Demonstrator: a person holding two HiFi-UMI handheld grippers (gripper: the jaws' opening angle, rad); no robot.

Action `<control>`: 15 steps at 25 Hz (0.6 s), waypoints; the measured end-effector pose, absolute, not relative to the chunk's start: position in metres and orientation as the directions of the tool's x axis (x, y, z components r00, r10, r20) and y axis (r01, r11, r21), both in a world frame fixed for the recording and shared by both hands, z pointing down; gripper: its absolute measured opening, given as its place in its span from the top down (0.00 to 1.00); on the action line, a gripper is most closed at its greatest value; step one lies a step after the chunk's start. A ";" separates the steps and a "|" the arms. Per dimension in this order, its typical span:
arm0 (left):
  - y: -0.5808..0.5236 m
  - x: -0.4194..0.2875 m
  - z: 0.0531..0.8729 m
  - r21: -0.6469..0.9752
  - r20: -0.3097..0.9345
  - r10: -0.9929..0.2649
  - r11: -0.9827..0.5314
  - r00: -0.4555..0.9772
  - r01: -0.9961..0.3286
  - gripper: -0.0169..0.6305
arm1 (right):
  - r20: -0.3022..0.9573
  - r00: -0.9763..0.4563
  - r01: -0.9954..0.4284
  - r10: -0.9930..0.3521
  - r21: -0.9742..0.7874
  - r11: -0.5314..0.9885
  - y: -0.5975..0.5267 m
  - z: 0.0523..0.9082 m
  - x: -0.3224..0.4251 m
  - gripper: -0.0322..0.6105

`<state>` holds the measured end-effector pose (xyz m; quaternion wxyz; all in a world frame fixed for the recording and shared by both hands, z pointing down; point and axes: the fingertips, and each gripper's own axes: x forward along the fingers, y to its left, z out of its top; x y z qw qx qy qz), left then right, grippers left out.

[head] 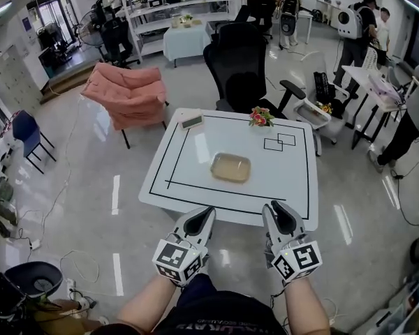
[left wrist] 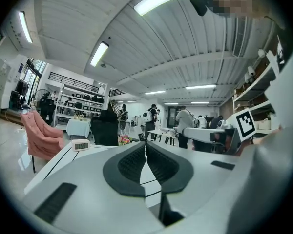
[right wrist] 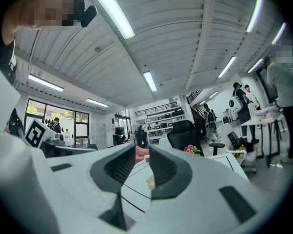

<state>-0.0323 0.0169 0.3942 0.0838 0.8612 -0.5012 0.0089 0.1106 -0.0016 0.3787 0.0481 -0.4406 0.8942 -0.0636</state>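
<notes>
Two grippers, left gripper (head: 207, 213) and right gripper (head: 274, 207), face one tray (head: 230, 167).

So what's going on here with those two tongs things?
A person holds tongs in each hand, just short of a white table. The left tongs are shut, the right tongs slightly apart; neither holds anything. On the table lie a tan tray, a small clock and some flowers, all untouched.

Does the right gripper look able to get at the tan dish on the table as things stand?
Probably yes: the right gripper hovers empty, jaws slightly apart, by the near edge of the table, and only bare tabletop lies between it and the tan dish.
</notes>
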 end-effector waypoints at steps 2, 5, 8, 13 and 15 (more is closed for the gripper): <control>-0.002 -0.040 0.396 0.148 0.101 -0.851 -0.500 0.516 -0.853 0.91 | -0.029 -0.599 -0.788 -0.800 -0.157 0.595 -0.019 0.377 0.102 0.73; -0.031 -0.050 0.401 0.145 0.117 -0.832 -0.526 0.542 -0.838 0.52 | -0.025 -0.574 -0.807 -0.818 -0.153 0.571 -0.046 0.376 0.092 0.56; -0.053 -0.064 0.405 0.139 0.134 -0.816 -0.546 0.562 -0.826 0.46 | -0.013 -0.544 -0.828 -0.839 -0.154 0.539 -0.066 0.375 0.084 0.54; -0.085 -0.086 0.409 0.158 0.133 -0.793 -0.576 0.595 -0.802 0.45 | 0.002 -0.495 -0.858 -0.869 -0.158 0.488 -0.093 0.378 0.072 0.54; -0.097 -0.095 0.411 0.173 0.131 -0.785 -0.583 0.605 -0.794 0.45 | 0.007 -0.478 -0.868 -0.878 -0.156 0.471 -0.102 0.378 0.067 0.54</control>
